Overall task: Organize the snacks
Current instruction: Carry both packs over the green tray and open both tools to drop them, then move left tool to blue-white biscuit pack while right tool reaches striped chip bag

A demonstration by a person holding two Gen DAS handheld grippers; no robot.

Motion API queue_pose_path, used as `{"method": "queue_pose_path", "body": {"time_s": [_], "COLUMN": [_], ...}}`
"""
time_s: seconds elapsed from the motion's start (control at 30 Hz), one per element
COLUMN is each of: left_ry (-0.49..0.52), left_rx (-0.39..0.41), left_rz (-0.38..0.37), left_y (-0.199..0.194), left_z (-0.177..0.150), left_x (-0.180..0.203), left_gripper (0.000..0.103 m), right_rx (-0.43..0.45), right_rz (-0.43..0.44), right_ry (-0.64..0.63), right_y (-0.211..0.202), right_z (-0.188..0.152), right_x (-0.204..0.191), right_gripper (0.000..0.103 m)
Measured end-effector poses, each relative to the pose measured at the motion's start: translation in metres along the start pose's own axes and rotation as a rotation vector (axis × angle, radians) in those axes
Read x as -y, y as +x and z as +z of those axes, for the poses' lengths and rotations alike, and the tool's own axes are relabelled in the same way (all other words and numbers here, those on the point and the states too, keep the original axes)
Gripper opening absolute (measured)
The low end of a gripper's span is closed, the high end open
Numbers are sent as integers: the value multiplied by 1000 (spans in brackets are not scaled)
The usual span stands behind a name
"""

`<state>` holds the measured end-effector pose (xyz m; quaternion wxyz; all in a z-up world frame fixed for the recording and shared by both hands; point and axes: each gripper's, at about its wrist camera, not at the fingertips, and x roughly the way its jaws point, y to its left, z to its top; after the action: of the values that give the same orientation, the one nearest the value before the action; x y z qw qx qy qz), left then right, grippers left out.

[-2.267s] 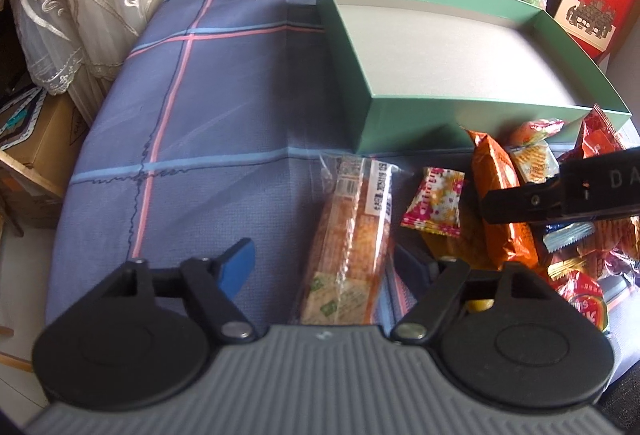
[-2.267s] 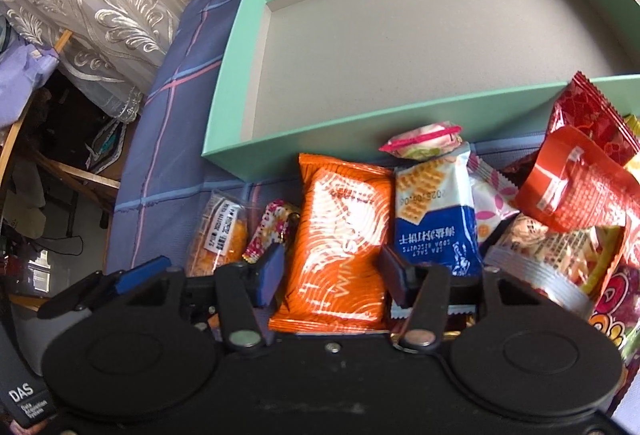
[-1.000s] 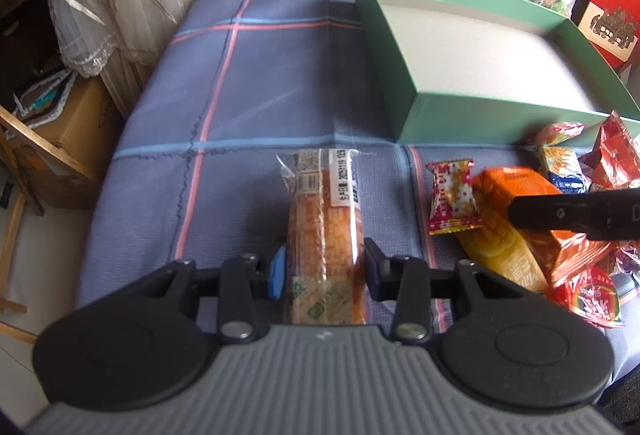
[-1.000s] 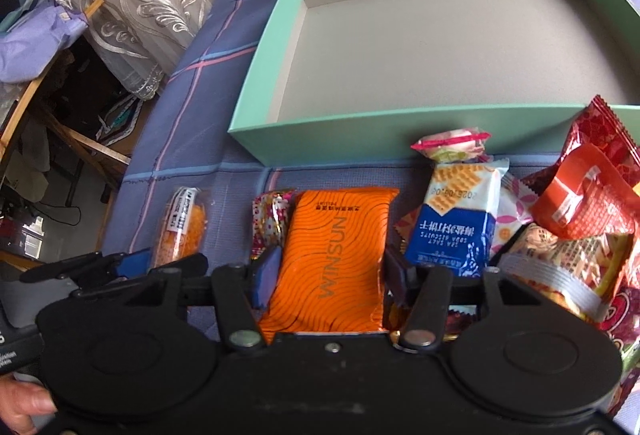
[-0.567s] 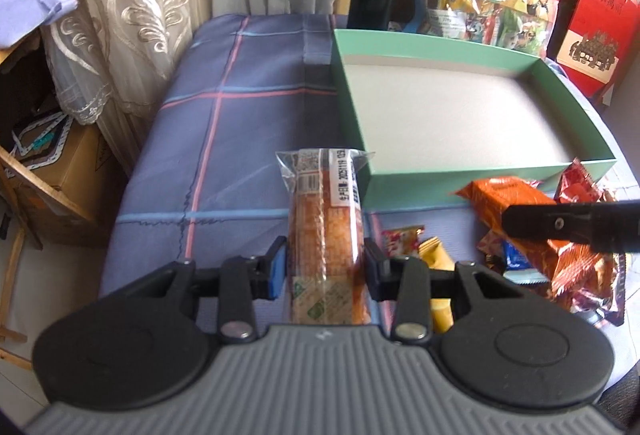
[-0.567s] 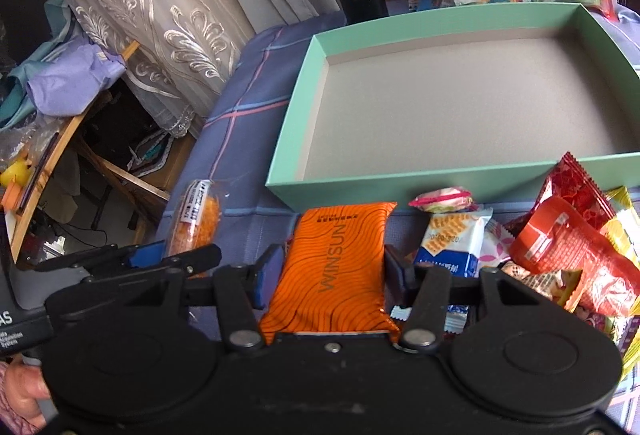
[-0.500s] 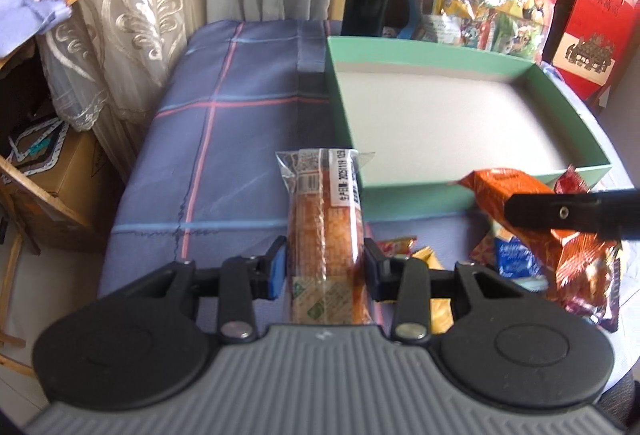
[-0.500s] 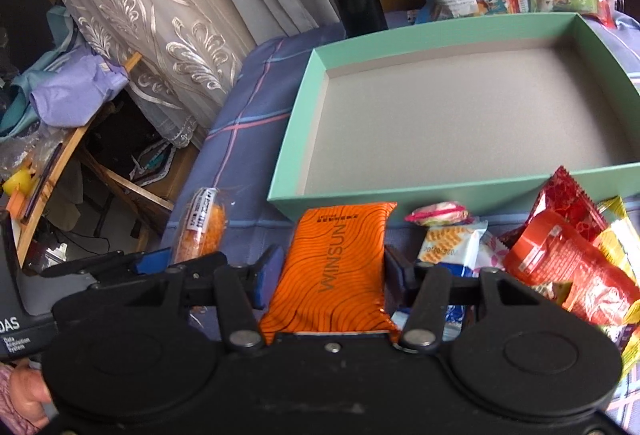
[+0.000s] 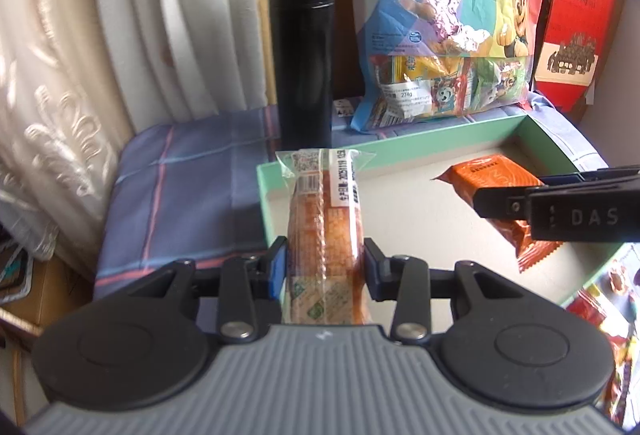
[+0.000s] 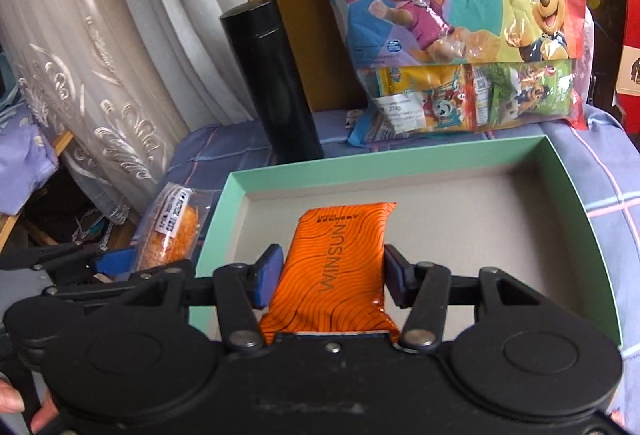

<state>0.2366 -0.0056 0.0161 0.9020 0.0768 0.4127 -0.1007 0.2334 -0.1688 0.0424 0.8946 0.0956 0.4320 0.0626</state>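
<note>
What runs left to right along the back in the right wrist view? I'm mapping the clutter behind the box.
Lace curtain → black flask → cartoon snack bag → red gift box.

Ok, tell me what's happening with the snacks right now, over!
Left gripper shut on clear-wrapped snack stick. Right gripper shut on orange packet, above green box. Box floor bare, nothing in the way.
</note>
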Motion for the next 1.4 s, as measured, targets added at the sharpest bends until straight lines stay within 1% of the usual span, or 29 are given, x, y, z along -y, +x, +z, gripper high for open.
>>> {"method": "queue_pose_path", "body": {"time_s": [0.1,0.17,0.3,0.4,0.43,0.47,0.5,0.53,0.57,0.63,0.73,0.8,0.87,1.0,1.13,1.23,1.4], "left_ry": [7,0,14,29,26,20,14,10,9,0,-31,-49,-53,-44,-31,-22,4], "left_rx": [-36,-60,-81,-88,-79,-65,-46,-22,-3,-1,-20,-26,-28,-29,-29,-24,-26], "left_rz": [20,34,53,82,93,104,112,118,120,126,114,107,105,102,91,76,46], "left_y": [31,50,76,91,92,92,90,86,81,77,72,66,57,37,14,-7,-35], "left_z": [12,14,16,19,19,19,19,19,19,19,18,17,14,4,-8,-20,-46], "left_x": [3,-1,-1,2,3,3,3,3,3,3,0,0,2,10,20,29,48], "left_gripper": [38,38,38,39,49,59,80,91,94,99,101,103,103,103,103,103,103], "right_rx": [-7,-13,-18,-14,-7,-4,-4,-2,7,-1,-20,-27,-31,-44,-57,-85,-60], "right_rz": [-9,-9,1,2,-5,-14,-22,-23,-20,-9,-25,-21,-29,-38,-40,-29,-14], "right_ry": [6,11,2,-2,-4,-10,-13,-13,-12,-8,12,28,42,51,21,6,38], "right_y": [31,46,74,94,98,101,102,101,97,93,82,71,61,37,10,-11,-50], "right_z": [12,18,25,31,31,32,32,32,31,31,29,26,23,13,2,-8,-35], "right_x": [12,19,25,27,27,27,26,26,26,26,28,29,30,25,17,14,18], "right_gripper": [53,53,53,53,56,68,79,103,103,103,103,103,103,103,103,103,103]}}
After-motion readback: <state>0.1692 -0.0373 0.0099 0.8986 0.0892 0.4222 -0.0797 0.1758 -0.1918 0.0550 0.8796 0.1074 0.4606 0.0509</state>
